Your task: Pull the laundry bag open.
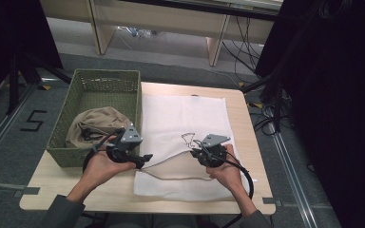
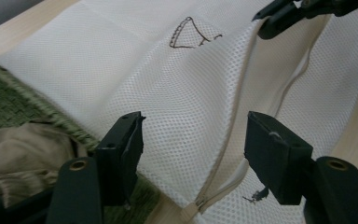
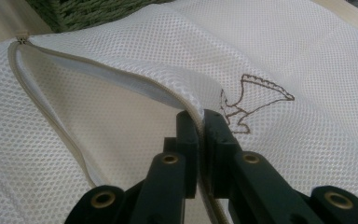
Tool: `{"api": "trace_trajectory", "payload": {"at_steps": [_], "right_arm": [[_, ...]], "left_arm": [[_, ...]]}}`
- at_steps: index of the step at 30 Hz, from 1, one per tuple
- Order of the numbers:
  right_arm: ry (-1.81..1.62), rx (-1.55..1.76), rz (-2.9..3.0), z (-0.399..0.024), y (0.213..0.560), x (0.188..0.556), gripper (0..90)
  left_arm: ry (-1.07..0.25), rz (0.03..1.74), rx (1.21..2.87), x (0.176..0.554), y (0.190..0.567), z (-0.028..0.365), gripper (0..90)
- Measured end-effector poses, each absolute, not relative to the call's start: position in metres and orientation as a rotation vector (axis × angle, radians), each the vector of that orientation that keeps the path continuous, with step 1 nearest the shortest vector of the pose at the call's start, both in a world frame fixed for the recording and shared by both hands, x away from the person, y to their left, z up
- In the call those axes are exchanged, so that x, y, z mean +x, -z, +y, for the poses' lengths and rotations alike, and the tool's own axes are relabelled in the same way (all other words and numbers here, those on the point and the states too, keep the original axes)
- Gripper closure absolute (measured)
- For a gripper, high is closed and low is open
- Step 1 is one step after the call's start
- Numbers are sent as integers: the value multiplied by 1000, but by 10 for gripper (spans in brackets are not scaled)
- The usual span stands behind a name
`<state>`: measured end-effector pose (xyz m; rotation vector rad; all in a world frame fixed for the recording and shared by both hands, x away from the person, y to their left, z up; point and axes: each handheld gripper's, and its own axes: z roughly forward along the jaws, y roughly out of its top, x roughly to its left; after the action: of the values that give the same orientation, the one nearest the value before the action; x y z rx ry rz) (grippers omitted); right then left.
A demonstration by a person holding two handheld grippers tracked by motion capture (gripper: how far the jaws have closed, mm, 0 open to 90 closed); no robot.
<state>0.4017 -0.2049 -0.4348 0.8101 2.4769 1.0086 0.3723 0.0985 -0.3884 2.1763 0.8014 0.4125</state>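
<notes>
A white mesh laundry bag [image 1: 185, 123] with a small brown drawing lies flat on the wooden table [image 1: 76, 185]. Its zip opening [image 3: 46, 112] gapes along the near side. My right gripper [image 1: 195, 152] is shut on the upper lip of that opening [image 3: 201, 126] and lifts it slightly. My left gripper [image 1: 148, 157] hovers at the bag's left edge, beside the basket. In the left gripper view its jaws [image 2: 191, 144] stand apart over the zip's end, with nothing pressed between them. The right gripper [image 2: 268, 18] shows far off in that view.
A green woven basket [image 1: 95, 78] stands left of the bag on the table and holds a crumpled khaki garment [image 1: 97, 121]. The table's front edge runs close to the person's forearms. Dark stands and cables ring the table on the floor.
</notes>
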Motion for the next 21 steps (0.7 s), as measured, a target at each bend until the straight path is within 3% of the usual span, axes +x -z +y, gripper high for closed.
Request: {"api": "trace_trajectory", "payload": {"at_steps": [21], "right_arm": [[-989, 803, 2511, -206, 434, 402, 860]], "left_arm": [[-498, 995, 2082, 395, 371, 171, 315]]}}
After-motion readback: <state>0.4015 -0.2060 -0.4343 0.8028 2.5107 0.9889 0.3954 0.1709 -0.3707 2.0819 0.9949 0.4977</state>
